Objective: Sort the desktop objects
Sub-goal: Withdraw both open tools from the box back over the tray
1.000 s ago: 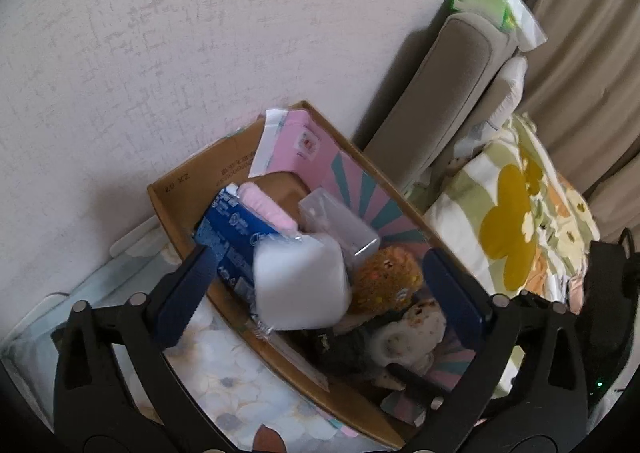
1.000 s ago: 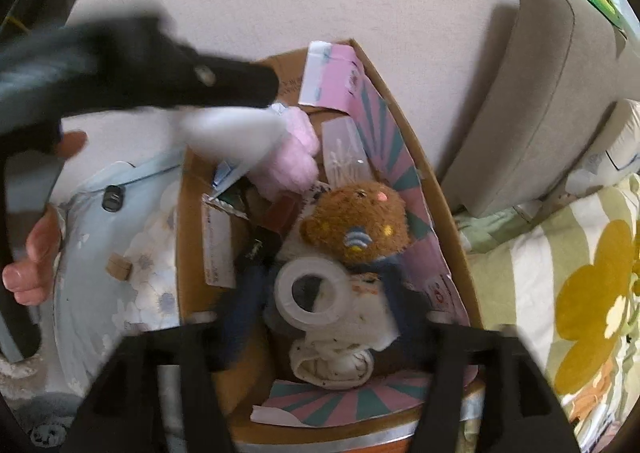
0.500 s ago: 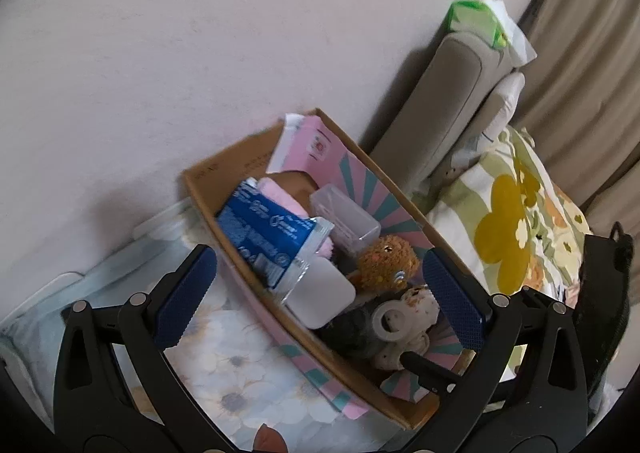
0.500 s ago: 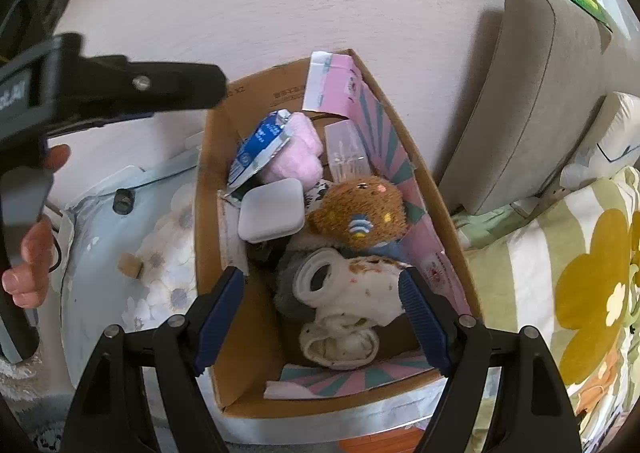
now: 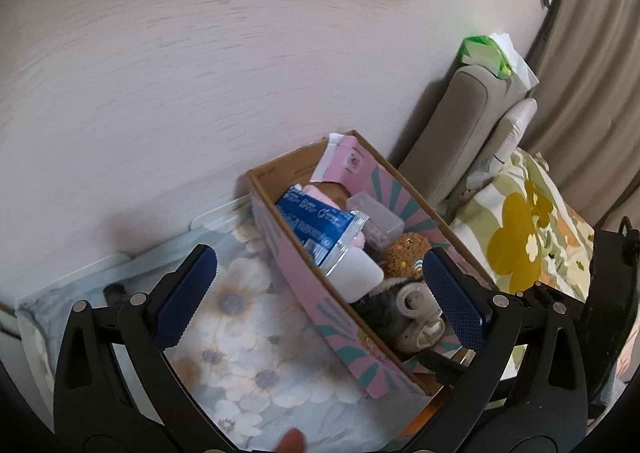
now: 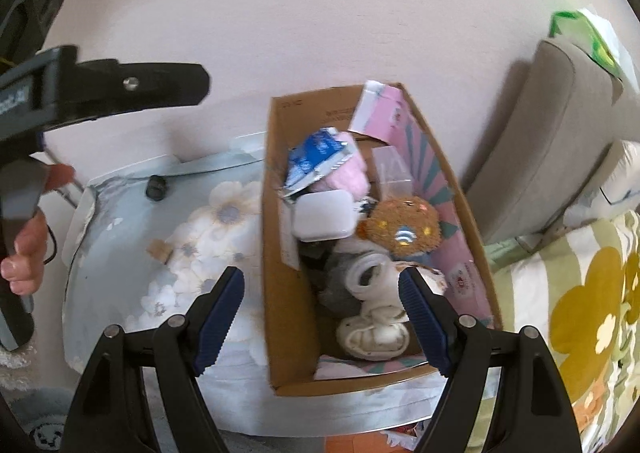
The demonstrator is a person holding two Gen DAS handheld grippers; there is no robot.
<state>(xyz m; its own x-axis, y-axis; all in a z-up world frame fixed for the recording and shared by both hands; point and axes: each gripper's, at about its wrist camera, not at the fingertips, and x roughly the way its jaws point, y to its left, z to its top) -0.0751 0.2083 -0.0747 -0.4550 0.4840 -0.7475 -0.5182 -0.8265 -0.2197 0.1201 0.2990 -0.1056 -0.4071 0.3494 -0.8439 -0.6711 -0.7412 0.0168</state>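
A matt brown cardboard box [image 6: 276,253] holds a glossy blue foil packet [image 6: 316,157], a smooth white plastic case [image 6: 324,215], a fuzzy brown plush toy [image 6: 404,227] and fluffy pink cloth [image 6: 344,177], beside floral cloth [image 5: 248,333].

Plain pale wall [image 6: 320,13] at 12 o'clock. Grey upholstered headboard [image 6: 560,125] at 2 o'clock. Flower-print bedding [image 6: 580,293] at 4 o'clock.
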